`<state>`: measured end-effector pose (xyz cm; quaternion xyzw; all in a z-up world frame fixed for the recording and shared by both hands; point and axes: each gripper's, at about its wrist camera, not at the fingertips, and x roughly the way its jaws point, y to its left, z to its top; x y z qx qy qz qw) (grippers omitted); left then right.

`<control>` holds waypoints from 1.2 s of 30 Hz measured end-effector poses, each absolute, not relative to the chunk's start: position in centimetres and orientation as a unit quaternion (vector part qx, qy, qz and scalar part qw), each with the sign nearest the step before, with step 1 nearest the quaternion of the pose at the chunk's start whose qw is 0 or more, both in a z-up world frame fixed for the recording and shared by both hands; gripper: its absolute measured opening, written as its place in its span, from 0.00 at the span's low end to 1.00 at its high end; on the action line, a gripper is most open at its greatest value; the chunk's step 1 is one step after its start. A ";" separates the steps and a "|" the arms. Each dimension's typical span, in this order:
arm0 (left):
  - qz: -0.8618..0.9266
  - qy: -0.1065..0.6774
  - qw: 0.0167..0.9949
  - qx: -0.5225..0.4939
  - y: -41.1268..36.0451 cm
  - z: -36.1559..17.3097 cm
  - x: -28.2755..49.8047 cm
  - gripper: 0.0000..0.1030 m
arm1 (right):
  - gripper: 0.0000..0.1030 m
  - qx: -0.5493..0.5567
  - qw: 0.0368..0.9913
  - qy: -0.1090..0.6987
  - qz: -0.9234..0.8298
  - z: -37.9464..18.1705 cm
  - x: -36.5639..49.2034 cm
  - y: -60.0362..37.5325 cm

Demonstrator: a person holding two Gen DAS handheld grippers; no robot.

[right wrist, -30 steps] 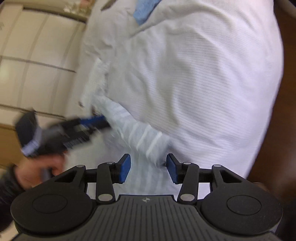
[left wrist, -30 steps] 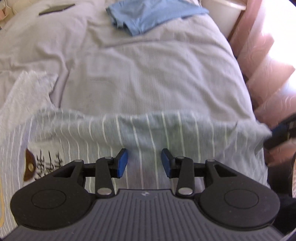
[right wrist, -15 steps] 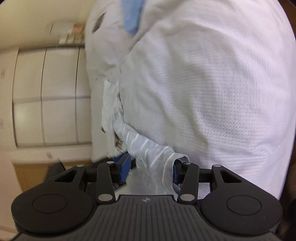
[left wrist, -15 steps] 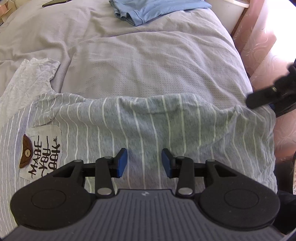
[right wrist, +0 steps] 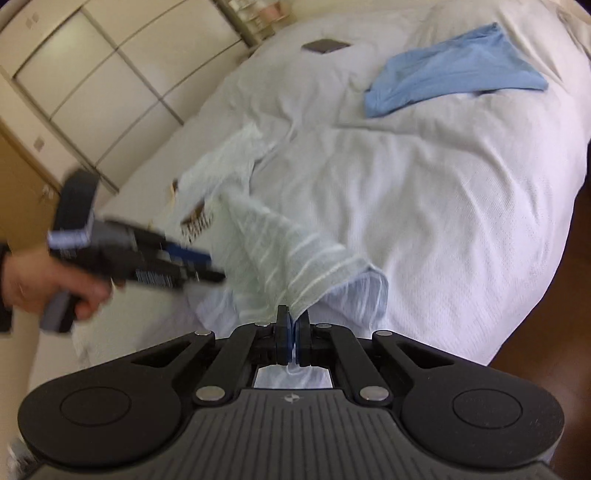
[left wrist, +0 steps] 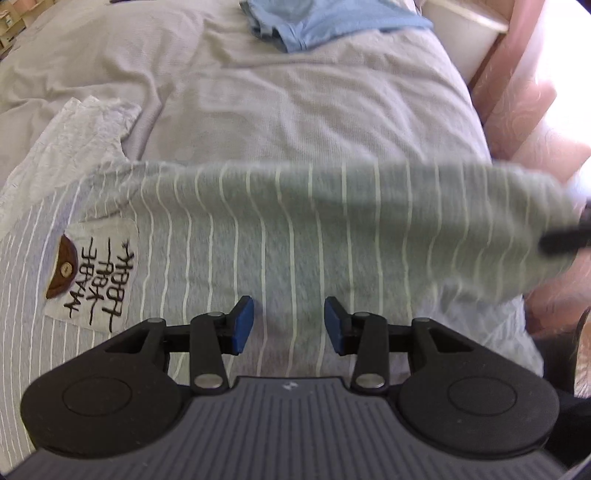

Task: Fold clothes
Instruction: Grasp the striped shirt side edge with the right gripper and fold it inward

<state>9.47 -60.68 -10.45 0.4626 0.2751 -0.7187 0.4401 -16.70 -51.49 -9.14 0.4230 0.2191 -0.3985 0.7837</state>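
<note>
A grey T-shirt with thin white stripes (left wrist: pixel 295 236) lies on the bed, its chest patch (left wrist: pixel 92 273) with dark lettering at the left. My left gripper (left wrist: pixel 288 325) is open and empty, hovering just above the shirt's middle. My right gripper (right wrist: pixel 293 325) is shut on the shirt's edge (right wrist: pixel 303 273) and lifts it off the bed. In the left wrist view that edge is raised and blurred at the right (left wrist: pixel 517 206). The left gripper also shows in the right wrist view (right wrist: pixel 192 266), beside the lifted cloth.
A folded light blue garment (left wrist: pixel 332 22) (right wrist: pixel 454 70) lies at the far end of the bed. A dark flat object (right wrist: pixel 325 45) lies on the grey bedspread (left wrist: pixel 314 107). Pink curtains (left wrist: pixel 524 122) hang at the right. Cream cupboard doors (right wrist: pixel 92 77) stand left of the bed.
My right gripper has closed on the shirt's right edge and raised it, swinging to face the bed. The shirt's right side has lifted and blurred. My left gripper stays open over the shirt.
</note>
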 end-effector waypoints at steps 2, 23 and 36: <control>-0.720 0.279 0.449 0.450 -61.2 -9.8 9.5 0.39 | 0.01 0.403 0.799 0.235 -0.378 -9.1 -15.9 -51.0; -0.699 0.281 0.430 0.498 -61.8 -12.7 9.0 0.48 | 0.16 0.449 0.800 0.240 -0.317 -9.7 -16.9 -51.0; -0.706 0.268 0.424 0.499 -61.2 -13.1 9.6 0.49 | 0.22 0.467 0.775 0.207 -0.371 -10.7 -19.3 -56.3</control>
